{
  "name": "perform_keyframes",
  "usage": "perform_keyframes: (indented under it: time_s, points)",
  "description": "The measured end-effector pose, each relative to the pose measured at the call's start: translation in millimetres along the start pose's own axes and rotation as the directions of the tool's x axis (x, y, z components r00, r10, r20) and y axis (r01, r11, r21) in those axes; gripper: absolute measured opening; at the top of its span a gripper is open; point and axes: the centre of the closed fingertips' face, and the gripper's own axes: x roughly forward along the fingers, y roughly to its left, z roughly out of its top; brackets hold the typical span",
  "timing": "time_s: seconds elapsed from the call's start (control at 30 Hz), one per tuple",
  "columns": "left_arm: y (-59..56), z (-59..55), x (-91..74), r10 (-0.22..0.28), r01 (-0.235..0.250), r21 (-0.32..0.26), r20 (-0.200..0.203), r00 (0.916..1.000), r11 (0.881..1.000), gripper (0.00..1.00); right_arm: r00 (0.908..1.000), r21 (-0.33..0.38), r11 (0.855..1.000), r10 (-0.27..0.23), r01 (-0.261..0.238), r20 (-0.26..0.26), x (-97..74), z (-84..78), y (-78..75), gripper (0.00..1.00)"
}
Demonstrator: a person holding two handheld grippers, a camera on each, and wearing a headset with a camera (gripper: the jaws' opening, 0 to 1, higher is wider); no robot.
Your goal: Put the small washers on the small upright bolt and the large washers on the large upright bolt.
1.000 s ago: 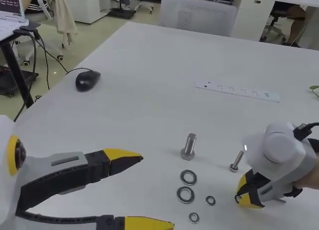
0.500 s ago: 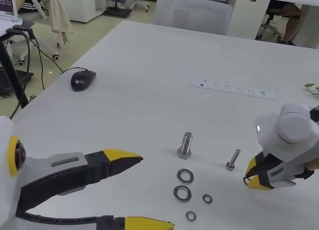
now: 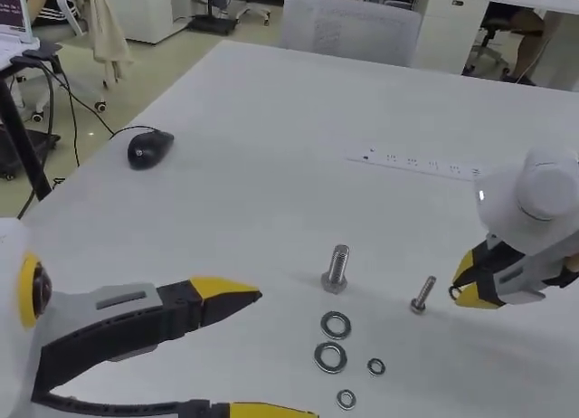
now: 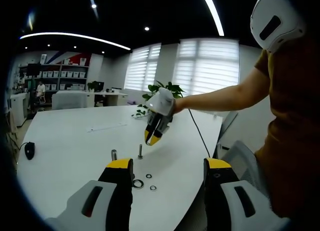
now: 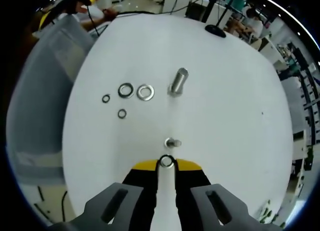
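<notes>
We work over the white table (image 3: 271,147). Our left gripper (image 3: 280,353) hangs low with its jaws spread wide and nothing between them, well apart from the hardware, so the right side is plainly the nearer one for this move.

Our right gripper (image 5: 166,163) is pinched narrow on a small washer (image 5: 166,161), held at the very tips. The large bolt (image 5: 177,82) stands well ahead of those tips. The small bolt (image 5: 172,142) stands just ahead of them, near the held ring but not touching it.

In the right gripper view we look almost straight down the small bolt's long axis, and the ring shows us its open face. We judge from this that hole and shank are roughly in line, and the washer needs only a short carry forward before it can be lowered over the tip.

The large washers (image 5: 145,92) lie ahead and to the gripper's left, beside the large bolt. The loose small washers (image 5: 121,113) lie a little nearer on that same side.
</notes>
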Motion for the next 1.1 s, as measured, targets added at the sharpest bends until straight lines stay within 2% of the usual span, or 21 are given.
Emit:
perform_keyframes:
  time_s: [0.17,0.4,1.1]
  points:
    - [2.2,0.8,-0.6,0.003,-0.003,0.000,0.000,1.0000,1.000,0.56,0.9999,-0.013,1.000,-0.010,0.010,0.009,-3.0,9.1,-9.2,0.12]
    - [4.9,0.8,-2.1,0.009,-0.009,-0.003,0.001,1.0000,1.000,0.56,1.0000,-0.039,0.999,0.000,0.000,0.009,1.6,19.0,-11.4,0.12]
    - [8.2,-1.9,-1.6,0.021,-0.021,-0.013,0.002,0.9998,1.000,0.56,0.9993,-0.062,0.997,0.033,-0.034,-0.018,16.2,15.5,-12.5,0.12]
